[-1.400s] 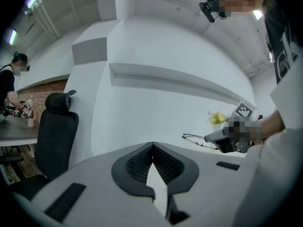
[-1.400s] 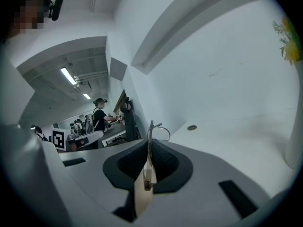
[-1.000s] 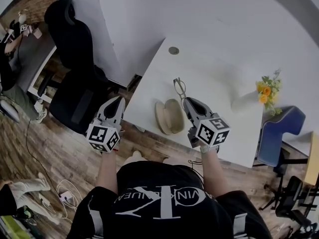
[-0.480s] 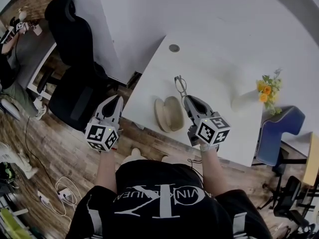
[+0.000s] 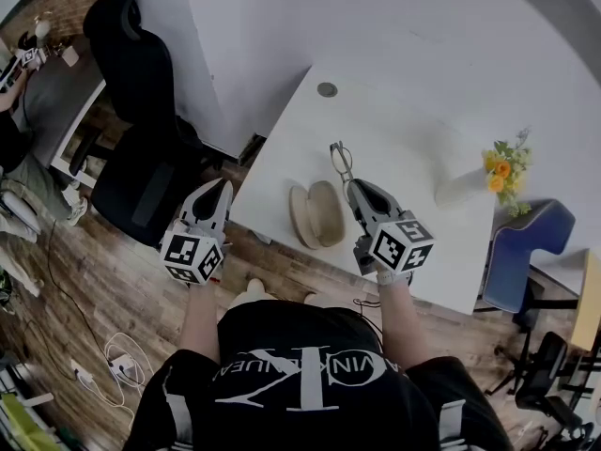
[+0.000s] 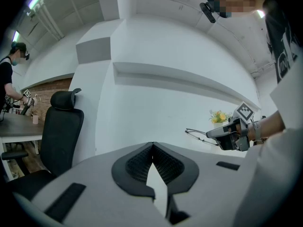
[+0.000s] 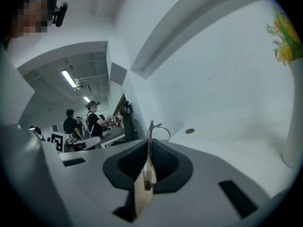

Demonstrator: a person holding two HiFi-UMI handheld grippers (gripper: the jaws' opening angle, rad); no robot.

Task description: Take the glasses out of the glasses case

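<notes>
The glasses (image 5: 338,162) have thin dark frames and hang above the white table (image 5: 413,130), clear of the case. My right gripper (image 5: 349,185) is shut on one temple arm, and in the right gripper view the glasses (image 7: 154,127) stick up from between its jaws (image 7: 150,150). The beige glasses case (image 5: 316,214) lies open on the table near its front edge, just left of the right gripper. My left gripper (image 5: 223,191) hovers off the table's left edge, shut with nothing in it (image 6: 152,148). The left gripper view shows the right gripper (image 6: 226,133) holding the glasses (image 6: 197,133).
A white vase with yellow flowers (image 5: 498,169) stands at the table's right side. A round cable grommet (image 5: 326,89) sits at the far end. A black office chair (image 5: 141,92) is left of the table, a blue chair (image 5: 521,252) at the right. People work in the background (image 7: 92,119).
</notes>
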